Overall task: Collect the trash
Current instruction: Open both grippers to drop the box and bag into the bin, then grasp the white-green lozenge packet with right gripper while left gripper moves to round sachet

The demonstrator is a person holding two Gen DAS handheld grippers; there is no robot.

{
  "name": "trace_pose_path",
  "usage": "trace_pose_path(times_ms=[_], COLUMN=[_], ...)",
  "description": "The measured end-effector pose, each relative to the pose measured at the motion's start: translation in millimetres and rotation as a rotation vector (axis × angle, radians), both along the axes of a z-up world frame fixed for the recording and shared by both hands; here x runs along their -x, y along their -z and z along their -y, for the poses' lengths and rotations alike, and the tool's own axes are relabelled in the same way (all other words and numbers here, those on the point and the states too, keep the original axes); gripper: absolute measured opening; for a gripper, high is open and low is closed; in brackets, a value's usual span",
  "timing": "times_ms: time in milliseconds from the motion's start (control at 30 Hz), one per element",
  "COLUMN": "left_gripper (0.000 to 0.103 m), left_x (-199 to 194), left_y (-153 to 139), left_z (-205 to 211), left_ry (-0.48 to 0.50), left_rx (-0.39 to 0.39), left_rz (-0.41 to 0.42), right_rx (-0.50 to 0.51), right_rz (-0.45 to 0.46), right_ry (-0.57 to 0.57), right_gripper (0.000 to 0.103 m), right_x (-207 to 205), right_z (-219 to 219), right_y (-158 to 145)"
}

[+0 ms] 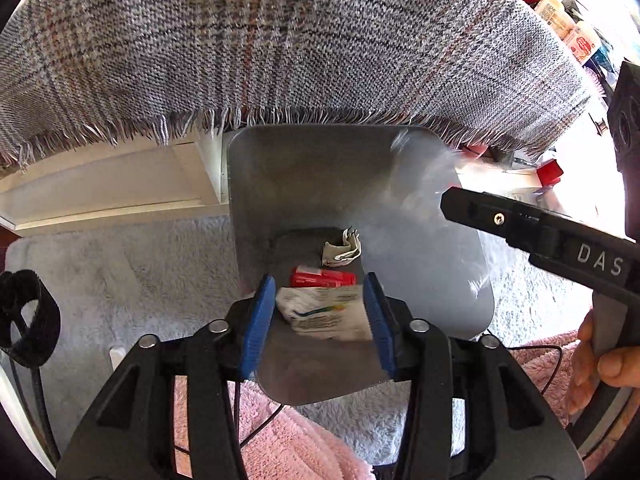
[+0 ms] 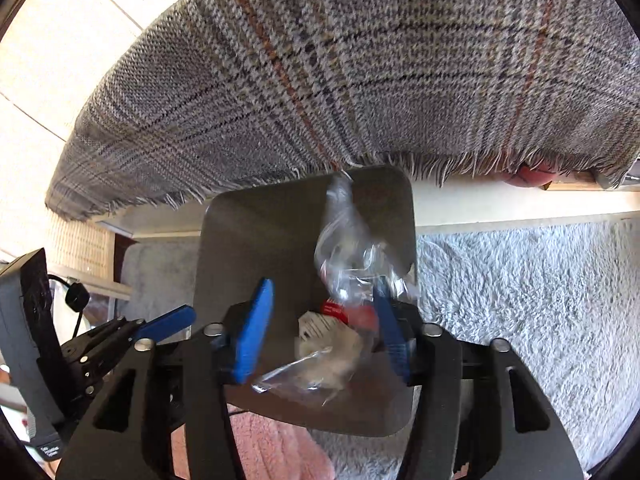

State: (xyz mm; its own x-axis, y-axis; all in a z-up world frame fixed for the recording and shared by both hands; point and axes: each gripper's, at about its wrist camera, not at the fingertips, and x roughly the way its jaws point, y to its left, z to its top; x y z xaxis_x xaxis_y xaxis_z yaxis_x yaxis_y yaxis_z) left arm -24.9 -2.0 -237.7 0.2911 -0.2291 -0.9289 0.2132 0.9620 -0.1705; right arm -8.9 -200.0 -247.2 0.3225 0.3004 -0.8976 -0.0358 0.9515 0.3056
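A grey metal bin (image 1: 320,136) stands open below both grippers. A red box (image 1: 322,277) and a crumpled scrap (image 1: 342,250) lie at its bottom. My left gripper (image 1: 320,280) hangs over the bin, and a crumpled white printed wrapper (image 1: 328,314) shows between its blue pads, slightly blurred and seemingly loose. In the right wrist view the bin (image 2: 280,208) holds that white wrapper (image 2: 324,340) and the red box (image 2: 340,309). My right gripper (image 2: 322,292) stands open there, with a blurred clear plastic bag (image 2: 344,240) dropping past its right pad.
A grey plaid cloth (image 1: 280,40) with a frayed fringe hangs just behind the bin. A fluffy pale rug (image 2: 520,300) covers the floor, with pink fleece (image 1: 288,440) in front. A person's hand (image 1: 600,364) holds the right gripper's handle. A white board (image 1: 112,184) lies at the left.
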Motion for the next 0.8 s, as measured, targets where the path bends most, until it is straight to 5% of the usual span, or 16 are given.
trace_pose_path(times_ms=[200, 267, 367, 800], left_gripper=[0.069, 0.083, 0.094, 0.095], left_x=[3.6, 4.9, 6.7, -10.1], left_y=[-11.8, -16.1, -24.9, -87.8], left_z=[-3.2, -2.9, -3.9, 1.4], left_ry=[-0.011, -0.013, -0.012, 0.006], left_rx=[-0.003, -0.004, -0.005, -0.013], left_rz=[0.019, 0.029, 0.047, 0.149], right_rx=[0.020, 0.031, 0.036, 0.039], right_rz=[0.013, 0.021, 0.032, 0.162], right_ry=[0.012, 0.013, 0.018, 0.091], right_gripper=[0.078, 0.088, 0.089, 0.095], right_x=[3.2, 4.7, 6.1, -13.5], right_z=[6.8, 7.9, 12.2, 52.2], right_y=[-5.6, -8.5, -15.1, -96.1])
